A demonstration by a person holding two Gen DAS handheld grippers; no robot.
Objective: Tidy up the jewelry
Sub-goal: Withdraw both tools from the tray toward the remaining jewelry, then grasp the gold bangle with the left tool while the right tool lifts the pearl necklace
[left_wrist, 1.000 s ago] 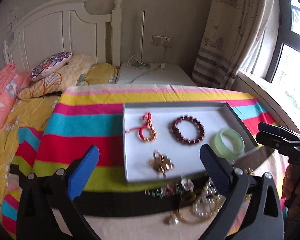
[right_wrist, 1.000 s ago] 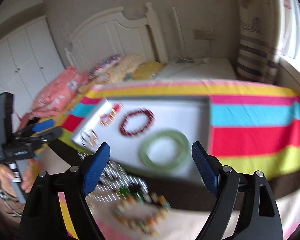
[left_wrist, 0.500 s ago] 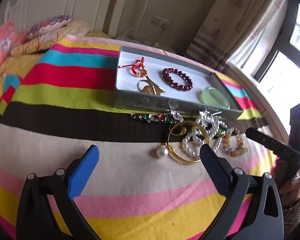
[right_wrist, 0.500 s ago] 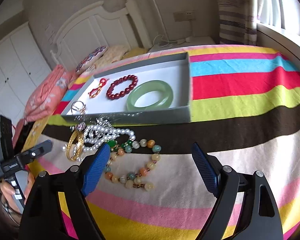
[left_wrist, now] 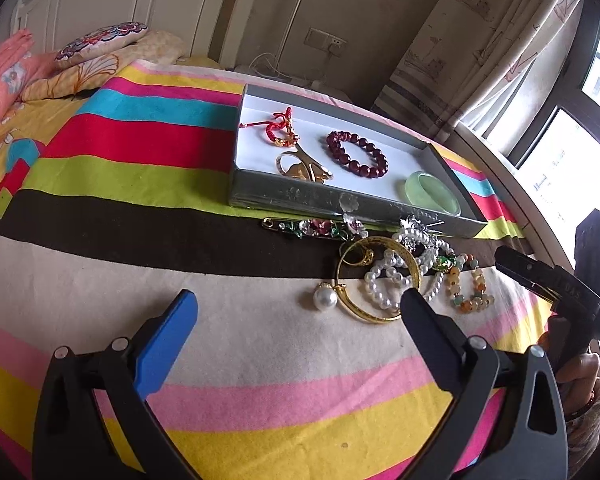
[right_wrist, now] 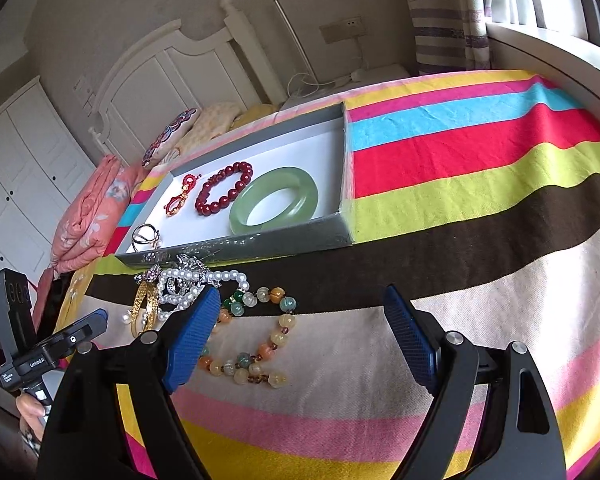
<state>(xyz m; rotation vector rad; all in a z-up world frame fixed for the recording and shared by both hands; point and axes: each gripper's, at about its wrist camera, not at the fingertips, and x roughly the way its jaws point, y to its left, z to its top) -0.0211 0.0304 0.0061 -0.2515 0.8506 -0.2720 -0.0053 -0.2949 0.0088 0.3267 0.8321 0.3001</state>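
Fingers of the left gripper [left_wrist: 298, 318] are spread wide and hold nothing, hanging above the striped bedspread [left_wrist: 120, 160] at lower centre; its right finger [left_wrist: 420, 312] overlaps the edge of the gold bangle [left_wrist: 374, 276] and pearl strand [left_wrist: 392, 276]. The right gripper [right_wrist: 296, 320] is equally wide apart and empty, its left finger [right_wrist: 192, 340] over the multicoloured bead bracelet [right_wrist: 256, 332]. Beyond the loose pile, mid-frame, the grey tray [right_wrist: 260, 246] holds a green bangle [right_wrist: 276, 200], a dark red bead bracelet [right_wrist: 224, 188] and a red cord bracelet [right_wrist: 180, 196].

pearl strand [right_wrist: 204, 280]: partly behind blue pad | tangle unclear
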